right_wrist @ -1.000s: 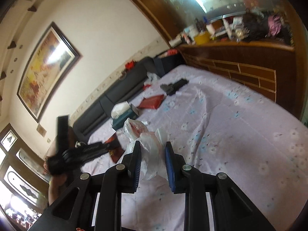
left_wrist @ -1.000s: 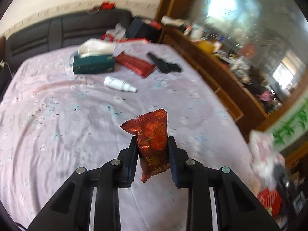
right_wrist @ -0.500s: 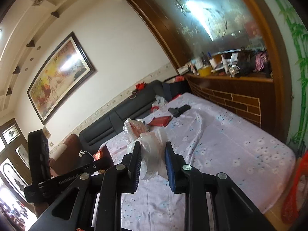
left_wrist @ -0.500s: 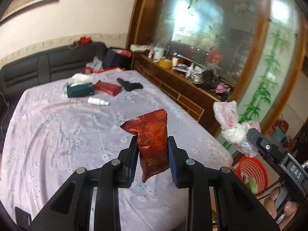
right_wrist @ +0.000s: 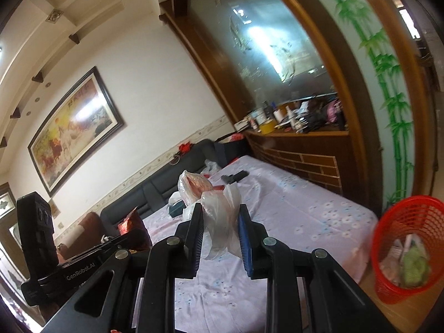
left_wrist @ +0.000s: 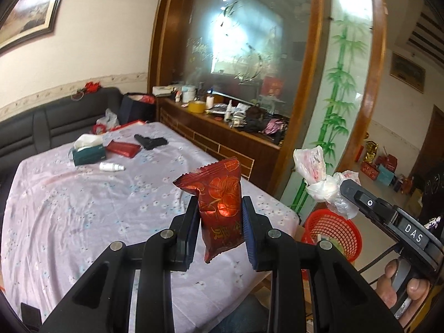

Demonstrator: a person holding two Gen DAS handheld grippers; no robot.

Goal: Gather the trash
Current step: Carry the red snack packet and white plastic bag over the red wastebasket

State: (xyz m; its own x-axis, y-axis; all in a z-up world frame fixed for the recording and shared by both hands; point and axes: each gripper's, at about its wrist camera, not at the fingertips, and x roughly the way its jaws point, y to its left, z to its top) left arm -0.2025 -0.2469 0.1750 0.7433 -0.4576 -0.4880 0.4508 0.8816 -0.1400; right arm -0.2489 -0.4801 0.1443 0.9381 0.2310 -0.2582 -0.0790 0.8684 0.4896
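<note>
Now both grippers have swung away from the bed (left_wrist: 83,208) toward its foot corner, and the red basket (right_wrist: 410,222) on the floor beside that corner has come into view, so the drop-off looks close. The left gripper (left_wrist: 220,230) is clamped on a red snack wrapper (left_wrist: 219,202), upright between its jaws. The right gripper (right_wrist: 219,233) is closed on a crumpled plastic bag (right_wrist: 216,208), near the basket but not yet above it.

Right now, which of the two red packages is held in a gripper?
The red snack packet, upright between the left gripper fingers. The other, the flat red pack, lies on the bed beside the tissue box.
</note>
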